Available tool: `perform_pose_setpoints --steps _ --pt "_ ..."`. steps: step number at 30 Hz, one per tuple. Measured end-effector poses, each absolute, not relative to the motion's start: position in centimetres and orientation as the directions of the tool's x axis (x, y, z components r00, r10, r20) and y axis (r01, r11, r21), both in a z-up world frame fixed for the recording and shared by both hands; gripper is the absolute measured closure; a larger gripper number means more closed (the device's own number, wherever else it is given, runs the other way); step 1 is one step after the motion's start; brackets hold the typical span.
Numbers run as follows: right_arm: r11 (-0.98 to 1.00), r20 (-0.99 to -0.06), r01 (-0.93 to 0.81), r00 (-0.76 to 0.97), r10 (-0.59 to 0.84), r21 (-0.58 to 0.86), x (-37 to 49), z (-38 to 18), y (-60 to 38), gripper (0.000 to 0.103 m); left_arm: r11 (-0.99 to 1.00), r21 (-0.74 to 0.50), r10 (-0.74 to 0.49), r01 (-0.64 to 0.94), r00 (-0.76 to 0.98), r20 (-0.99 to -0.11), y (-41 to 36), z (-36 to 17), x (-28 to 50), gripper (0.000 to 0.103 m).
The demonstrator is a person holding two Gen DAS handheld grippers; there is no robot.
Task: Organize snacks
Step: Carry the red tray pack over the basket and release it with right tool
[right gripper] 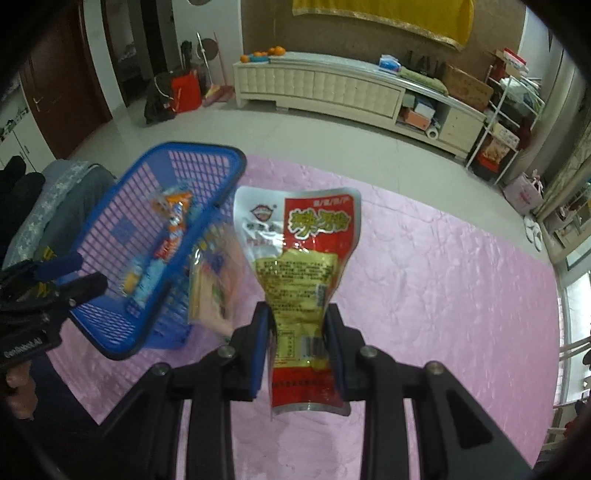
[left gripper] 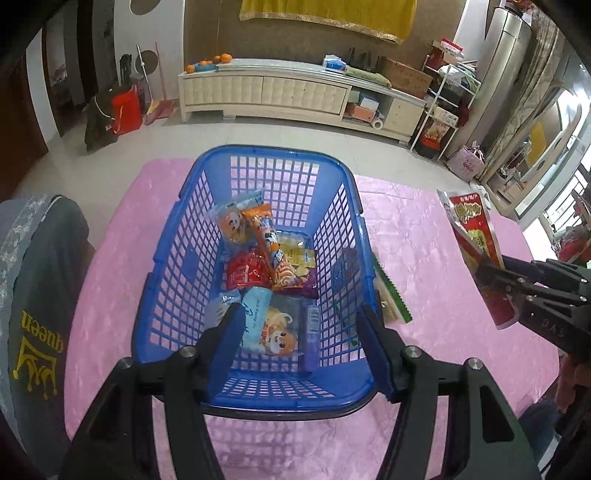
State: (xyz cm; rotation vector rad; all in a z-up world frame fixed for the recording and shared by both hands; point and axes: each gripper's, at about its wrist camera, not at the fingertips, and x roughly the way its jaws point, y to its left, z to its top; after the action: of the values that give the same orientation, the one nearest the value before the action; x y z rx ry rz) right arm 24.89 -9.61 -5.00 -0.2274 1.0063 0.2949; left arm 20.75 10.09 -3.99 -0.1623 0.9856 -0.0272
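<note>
floor: pale tiles (left gripper: 207, 140) | cream low cabinet (left gripper: 280, 94) against brown wall (right gripper: 351, 37) | yellow cloth (left gripper: 328, 14) above | possibly windows at right

Blue basket (left gripper: 255, 400) on pink tablecloth (left gripper: 436, 258)

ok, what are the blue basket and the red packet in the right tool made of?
Blue basket: looks like moulded rigid plastic with open grid walls and a smooth, slightly glossy rim. Red packet: seems thin glossy plastic film, possibly foil-lined; it crinkles, glares, and has silvery sealed edges.
</note>
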Motion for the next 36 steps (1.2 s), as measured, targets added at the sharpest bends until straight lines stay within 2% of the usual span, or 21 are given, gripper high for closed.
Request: perform_pose_setpoints --steps 8,21,36 --pt "0.915 -0.834 -0.401 0.518 0.191 -0.04 24.8 -2.6 -7.1 0.069 0.991 -0.126 -0.075 -0.051 0.573 -0.816 11.2 -3.1 20.5 0.043" --pt "0.875 -0.831 -0.484 0.494 0.255 -0.019 24.8 -2.1 -1.5 0.069 0.988 -0.109 -0.024 -0.107 0.596 -0.802 15.9 -2.2 19.0 0.043" --pt "0.855 -0.868 -0.511 0.383 0.316 0.086 27.1 -5.6 3.1 0.068 0.983 -0.131 -0.034 -0.127 0.576 -0.817 19.2 -4.6 19.4 0.043"
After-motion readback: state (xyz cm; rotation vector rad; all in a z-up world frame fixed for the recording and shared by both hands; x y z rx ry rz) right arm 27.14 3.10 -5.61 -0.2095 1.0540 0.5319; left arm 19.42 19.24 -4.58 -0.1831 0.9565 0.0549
